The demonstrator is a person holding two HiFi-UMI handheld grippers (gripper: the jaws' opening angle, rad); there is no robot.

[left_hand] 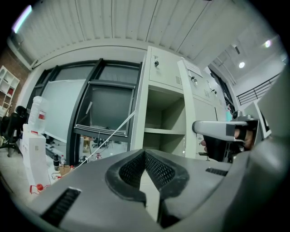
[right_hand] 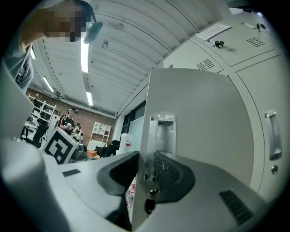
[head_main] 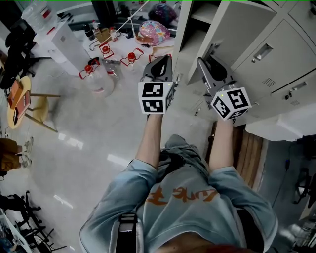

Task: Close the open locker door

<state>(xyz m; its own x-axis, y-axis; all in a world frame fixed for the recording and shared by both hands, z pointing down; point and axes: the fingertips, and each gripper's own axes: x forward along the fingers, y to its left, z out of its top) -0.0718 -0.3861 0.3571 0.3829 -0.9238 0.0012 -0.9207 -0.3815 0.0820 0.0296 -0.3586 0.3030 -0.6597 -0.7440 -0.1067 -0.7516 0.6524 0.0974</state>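
Note:
The pale grey locker door (head_main: pixel 237 29) stands open in front of its shelved compartment (head_main: pixel 200 15). My right gripper (head_main: pixel 205 66) sits at the door's free edge. In the right gripper view the door (right_hand: pixel 199 122) runs between the jaws of the right gripper (right_hand: pixel 147 168), which are shut on its edge just below the recessed handle (right_hand: pixel 163 133). My left gripper (head_main: pixel 162 62) hangs to the left of the door, shut and holding nothing. The left gripper (left_hand: pixel 145 154) points at the open compartment (left_hand: pixel 165 122), and the right gripper (left_hand: pixel 222 129) shows at the right of that view.
Closed lockers (head_main: pixel 276 59) continue to the right of the open one. On the floor to the left lie plastic bottles (head_main: pixel 106 69) and red-framed items, with a pink bag (head_main: pixel 153 32) behind them. A white dispenser (head_main: pixel 59 39) and a yellow stool (head_main: pixel 19 101) stand further left.

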